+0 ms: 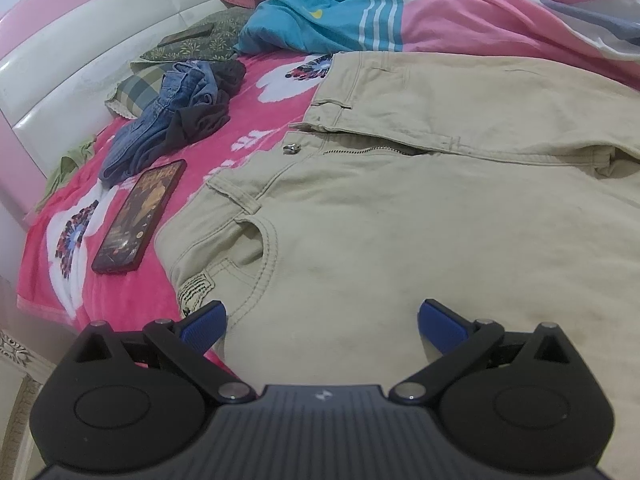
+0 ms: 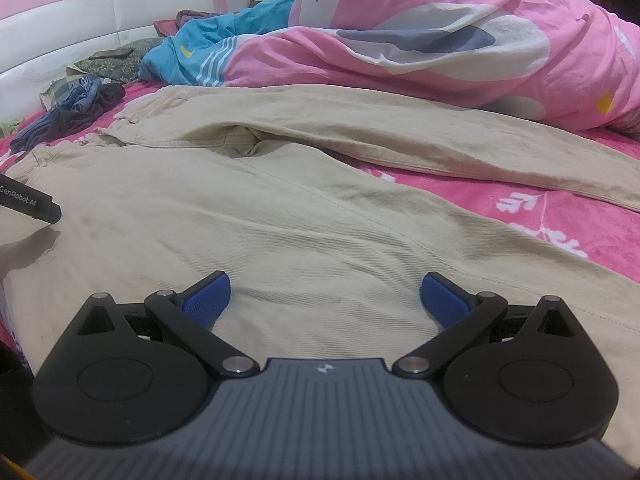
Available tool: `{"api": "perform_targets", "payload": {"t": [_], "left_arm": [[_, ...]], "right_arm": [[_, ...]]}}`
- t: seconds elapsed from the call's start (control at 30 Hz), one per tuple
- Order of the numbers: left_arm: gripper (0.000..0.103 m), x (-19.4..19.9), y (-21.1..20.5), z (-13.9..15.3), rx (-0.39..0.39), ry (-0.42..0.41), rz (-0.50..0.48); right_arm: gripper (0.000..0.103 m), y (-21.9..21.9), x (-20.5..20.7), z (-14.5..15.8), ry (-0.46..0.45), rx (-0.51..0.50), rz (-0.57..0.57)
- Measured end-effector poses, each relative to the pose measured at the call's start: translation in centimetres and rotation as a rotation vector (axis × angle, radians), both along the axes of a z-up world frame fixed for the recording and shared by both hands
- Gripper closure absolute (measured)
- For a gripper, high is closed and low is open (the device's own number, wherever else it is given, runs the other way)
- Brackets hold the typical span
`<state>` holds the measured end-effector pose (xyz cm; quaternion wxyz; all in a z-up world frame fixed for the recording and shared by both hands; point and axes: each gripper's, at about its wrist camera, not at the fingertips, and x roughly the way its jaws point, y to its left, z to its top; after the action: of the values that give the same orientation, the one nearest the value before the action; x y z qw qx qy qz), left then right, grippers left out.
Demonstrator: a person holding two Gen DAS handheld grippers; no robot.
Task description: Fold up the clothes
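One pair of beige trousers (image 1: 400, 200) lies flat across a bed w/ a pink flowered blanket (image 1: 120, 296), waistband toward the headboard side, fly unzipped, one metal button showing; in the right wrist view the 2 legs (image 2: 280, 208) fan apart w/ pink blanket between them. Left gripper (image 1: 322, 320) hangs low over the hip area by the front pocket, its 2 blue-padded fingers (image 1: 204, 324) spread wide, nothing between them. Right gripper (image 2: 326, 296) sits low over the near leg, 2 blue fingers (image 2: 444, 300) likewise spread, nothing held. A black bar of the other tool (image 2: 28, 200) pokes in at the left edge of the right view. Beside the trousers: 1 phone (image 1: 138, 216), screen lit, on the blanket; just beyond it 1 heap of clothes, blue denim (image 1: 160, 128) & a dark garment (image 1: 204, 120) tangled together. 2 pillows near the white-pink headboard (image 1: 80, 40): one checked (image 1: 136, 92), one green leafy (image 1: 200, 40) w/ a 2nd dark phone-like slab on top. 1 pink quilt (image 2: 440, 40) & 1 teal blanket (image 1: 320, 12) bunched behind the trousers.
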<state>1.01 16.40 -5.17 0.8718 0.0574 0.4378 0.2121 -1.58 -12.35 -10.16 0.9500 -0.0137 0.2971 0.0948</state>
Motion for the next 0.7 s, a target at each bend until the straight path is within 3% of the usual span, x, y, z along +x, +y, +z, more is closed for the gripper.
{"api": "perform_targets", "payload": {"t": [0.17,0.33,0.7], "left_arm": [[0.0,-0.5,-0.1,-0.5,0.033,-0.032,-0.052],[0.0,-0.7,0.2,-0.6,0.011,-0.056,-0.049],[0.0,-1.4,1.0,-0.7,-0.038,-0.099,-0.073]], "right_arm": [[0.001,0.1,0.0,-0.1,-0.007,0.002,0.0],[0.001,0.1,-0.3,-0.1,-0.014,-0.001,0.0],[0.001,-0.9,-8.0,0.0,-0.043,-0.038,0.059]]}}
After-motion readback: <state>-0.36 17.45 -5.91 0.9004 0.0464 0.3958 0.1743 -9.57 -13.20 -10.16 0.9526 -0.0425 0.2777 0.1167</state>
